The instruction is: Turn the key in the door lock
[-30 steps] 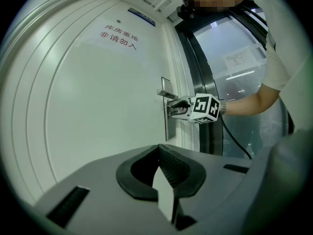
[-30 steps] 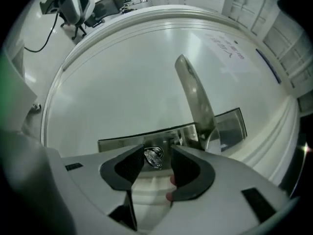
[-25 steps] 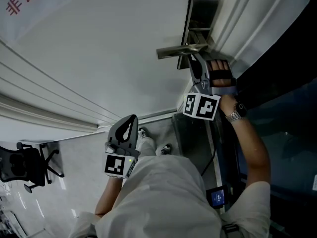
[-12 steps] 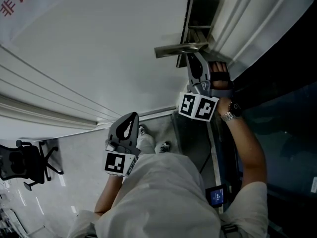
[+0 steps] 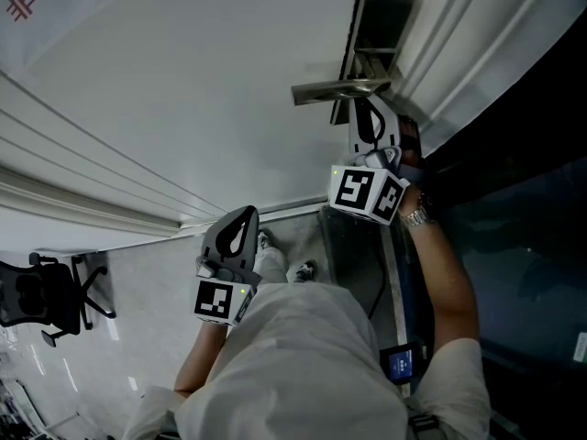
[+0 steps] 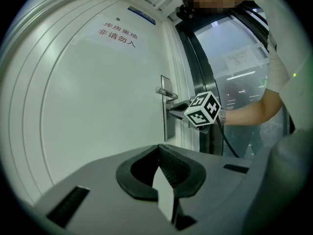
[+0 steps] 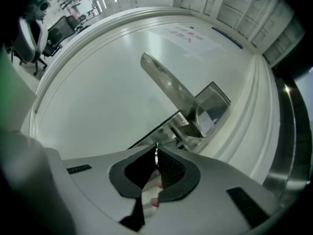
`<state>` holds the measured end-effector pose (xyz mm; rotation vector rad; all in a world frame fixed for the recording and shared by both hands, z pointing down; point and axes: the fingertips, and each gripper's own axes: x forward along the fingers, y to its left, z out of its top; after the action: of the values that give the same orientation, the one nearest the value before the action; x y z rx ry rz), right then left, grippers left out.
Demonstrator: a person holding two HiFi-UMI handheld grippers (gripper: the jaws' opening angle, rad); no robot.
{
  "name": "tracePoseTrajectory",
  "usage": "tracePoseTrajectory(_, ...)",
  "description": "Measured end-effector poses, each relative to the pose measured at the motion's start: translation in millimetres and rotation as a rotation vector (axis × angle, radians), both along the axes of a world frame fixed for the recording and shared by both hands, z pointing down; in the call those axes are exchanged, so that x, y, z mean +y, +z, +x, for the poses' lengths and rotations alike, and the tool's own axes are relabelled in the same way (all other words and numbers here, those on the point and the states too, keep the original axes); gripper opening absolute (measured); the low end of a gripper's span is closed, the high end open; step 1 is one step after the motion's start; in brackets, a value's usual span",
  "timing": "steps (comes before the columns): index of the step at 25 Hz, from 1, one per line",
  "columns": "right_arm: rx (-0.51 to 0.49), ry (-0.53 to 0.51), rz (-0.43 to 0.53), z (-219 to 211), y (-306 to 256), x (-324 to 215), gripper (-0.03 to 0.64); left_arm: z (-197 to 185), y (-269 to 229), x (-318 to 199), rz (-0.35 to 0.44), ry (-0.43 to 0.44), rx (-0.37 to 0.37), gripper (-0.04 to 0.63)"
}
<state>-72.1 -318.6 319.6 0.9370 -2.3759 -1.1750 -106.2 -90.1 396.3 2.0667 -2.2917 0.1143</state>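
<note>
The lock plate with its metal lever handle sits on the white door. My right gripper points level at the plate just under the handle. In the right gripper view its jaws are closing, with the thin metal head of the key pinched between the tips of that gripper; the handle runs up and left above them. The key's blade and the keyhole are hidden. My left gripper hangs away from the door at waist height, shut and empty.
The white door carries a notice in red print. A dark glass panel and its metal frame stand right of the lock. An office chair stands on the tiled floor at lower left.
My right gripper has rolled about its own axis at the lock, so its marker cube shows a different face and covers the hand. The left gripper has stayed put.
</note>
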Motion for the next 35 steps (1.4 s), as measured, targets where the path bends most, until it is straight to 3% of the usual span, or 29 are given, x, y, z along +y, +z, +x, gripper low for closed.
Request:
tracePoseTrajectory(9, -0.176, 0.003, -0.198, 2, -5, -3, 0.011, 1, 5, 2, -0.033, -0.001, -0.003, 0.005)
tracePoseTrajectory(17, -0.478, -0.027, -0.597, 8, -7, -12, 0.011, 6, 6, 2, -0.041, 0.018, -0.009, 0.005)
tracePoseTrajectory(27, -0.893, -0.116, -1.179, 17, -2, -22, 0.012, 5, 5, 4, -0.036, 0.024, -0.014, 0.005)
tracePoseTrajectory(35, -1.160, -0.165, -1.494, 20, 2, -25, 0.014, 7, 1, 4, -0.019, 0.034, -0.012, 0.005)
